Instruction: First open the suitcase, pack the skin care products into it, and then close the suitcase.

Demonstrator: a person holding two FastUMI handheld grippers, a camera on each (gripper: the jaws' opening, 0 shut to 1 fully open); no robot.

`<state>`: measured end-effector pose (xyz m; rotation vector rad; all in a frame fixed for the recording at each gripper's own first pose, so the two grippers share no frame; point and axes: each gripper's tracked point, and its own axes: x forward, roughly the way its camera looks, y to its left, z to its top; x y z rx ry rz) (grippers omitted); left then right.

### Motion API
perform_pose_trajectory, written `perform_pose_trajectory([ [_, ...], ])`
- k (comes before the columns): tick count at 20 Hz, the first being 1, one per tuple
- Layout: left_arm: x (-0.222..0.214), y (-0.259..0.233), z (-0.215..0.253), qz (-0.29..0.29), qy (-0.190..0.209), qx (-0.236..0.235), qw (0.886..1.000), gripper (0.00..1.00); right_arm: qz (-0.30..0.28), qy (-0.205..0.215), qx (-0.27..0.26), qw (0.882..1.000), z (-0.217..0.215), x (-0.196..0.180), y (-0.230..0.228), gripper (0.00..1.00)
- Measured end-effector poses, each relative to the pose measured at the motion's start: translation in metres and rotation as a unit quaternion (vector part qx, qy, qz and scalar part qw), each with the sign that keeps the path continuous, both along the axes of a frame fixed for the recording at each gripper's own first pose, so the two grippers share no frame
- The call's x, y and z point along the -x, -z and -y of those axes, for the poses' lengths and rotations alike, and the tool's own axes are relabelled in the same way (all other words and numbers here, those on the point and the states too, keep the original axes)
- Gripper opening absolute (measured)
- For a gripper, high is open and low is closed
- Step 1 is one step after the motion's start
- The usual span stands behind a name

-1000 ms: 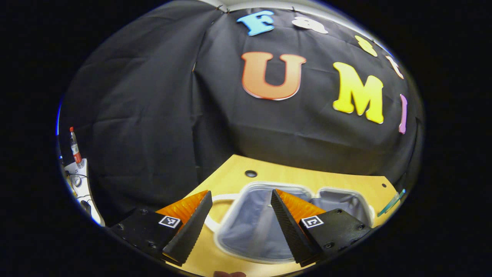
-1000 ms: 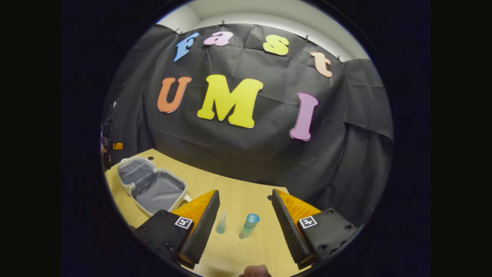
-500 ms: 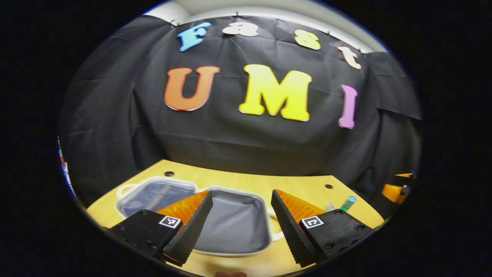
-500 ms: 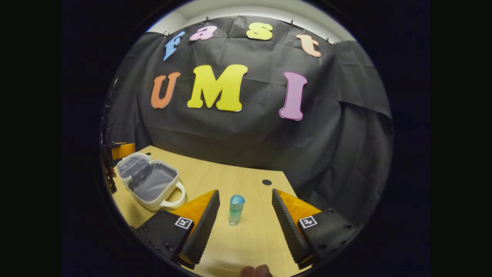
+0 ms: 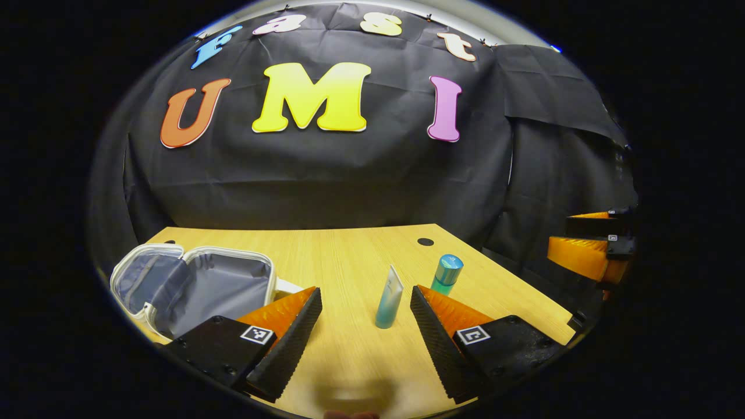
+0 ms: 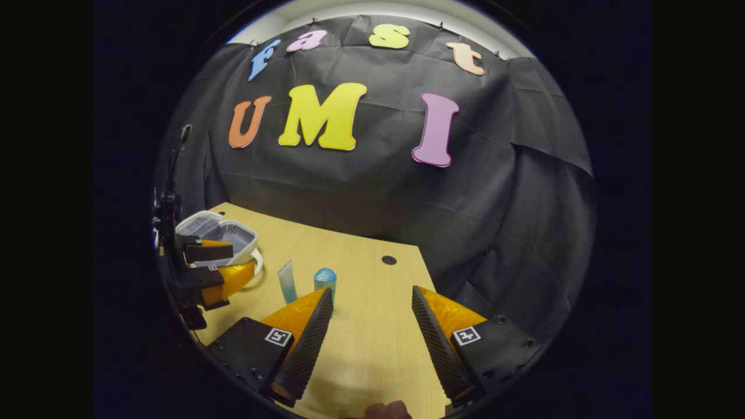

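Suitcase point(image 5: 192, 285) lies open lower left; left tongs point(image 5: 365, 326) got swung onto the tube point(image 5: 389, 298), both tongs wide open, empty.

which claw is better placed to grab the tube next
Probably the left claw: in the left gripper view it is open with the upright tube standing between its fingers, just ahead. In the right gripper view the tube stands off to the side of the open right claw.
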<state>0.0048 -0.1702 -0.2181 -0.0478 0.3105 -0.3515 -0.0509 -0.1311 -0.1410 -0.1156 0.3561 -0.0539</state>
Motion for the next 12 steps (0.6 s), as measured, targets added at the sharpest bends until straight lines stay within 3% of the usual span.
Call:
perform_pose_trajectory([
  [12,-0.050,0.101,0.052,-0.096,-0.004,-0.030,0.995,0.97,-0.042,0.008,-0.002,0.999,0.040,0.013,0.034,0.81],
])
